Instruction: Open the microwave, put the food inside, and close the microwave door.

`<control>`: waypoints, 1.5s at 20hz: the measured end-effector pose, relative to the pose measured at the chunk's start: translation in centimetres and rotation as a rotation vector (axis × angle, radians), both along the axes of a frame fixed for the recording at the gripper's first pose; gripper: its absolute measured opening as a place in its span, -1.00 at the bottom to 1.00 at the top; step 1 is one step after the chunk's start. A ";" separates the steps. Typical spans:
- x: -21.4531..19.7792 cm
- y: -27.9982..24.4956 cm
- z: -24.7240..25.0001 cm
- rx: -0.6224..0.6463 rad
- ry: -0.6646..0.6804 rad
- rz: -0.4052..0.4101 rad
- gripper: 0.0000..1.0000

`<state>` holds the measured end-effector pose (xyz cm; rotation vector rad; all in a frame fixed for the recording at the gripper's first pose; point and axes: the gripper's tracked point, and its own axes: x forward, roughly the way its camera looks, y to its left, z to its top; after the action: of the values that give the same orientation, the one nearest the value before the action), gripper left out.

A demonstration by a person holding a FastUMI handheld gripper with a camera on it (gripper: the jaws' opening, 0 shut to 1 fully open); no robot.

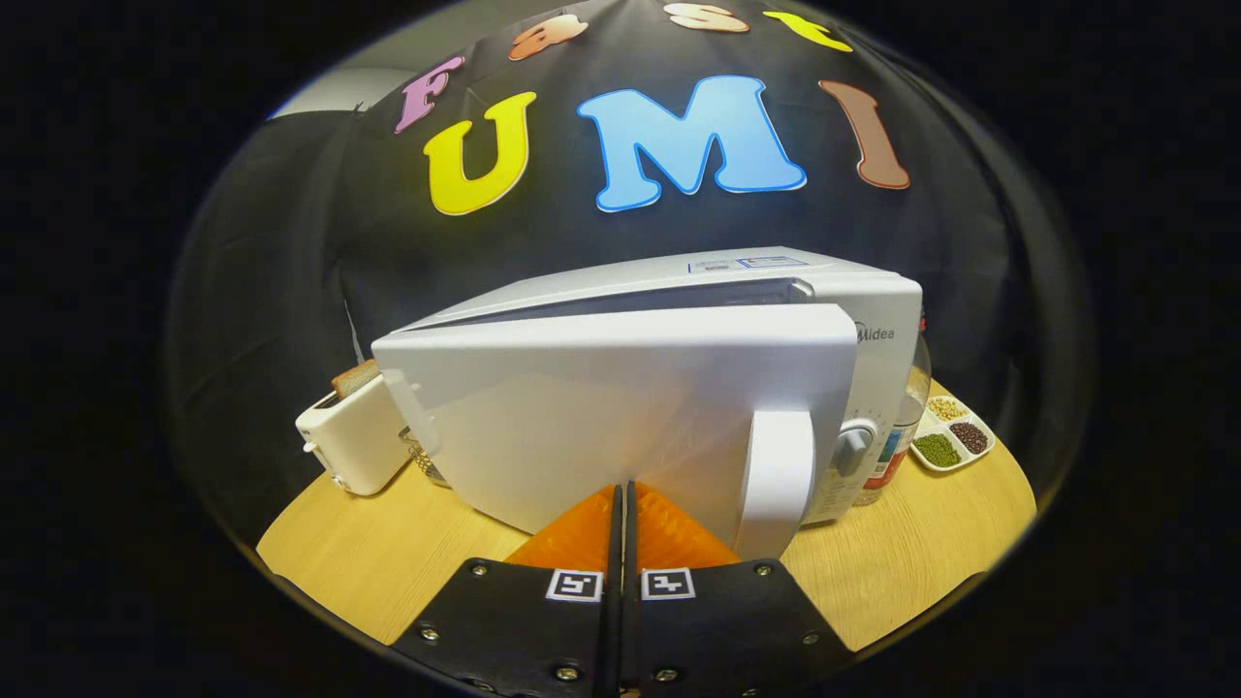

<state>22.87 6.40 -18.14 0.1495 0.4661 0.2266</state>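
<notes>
Pressing on the microwave door, gripper fingers together, empty, tips at the panel's lower edge beside the handle. Door slightly ajar. Microwave mid-table; toaster left, partitioned dish at the right edge.

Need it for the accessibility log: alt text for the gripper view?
The gripper, fingers shut together with nothing between them, points at the white microwave door, which stands ajar, handle just beside the fingertips. A toaster and a tray of beans flank the microwave on the wooden table.
</notes>
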 end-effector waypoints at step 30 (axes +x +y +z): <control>-7.2 -1.0 10.3 -0.074 -0.211 -0.110 -0.98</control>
<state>15.70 5.36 -7.80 0.0770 0.2555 0.1156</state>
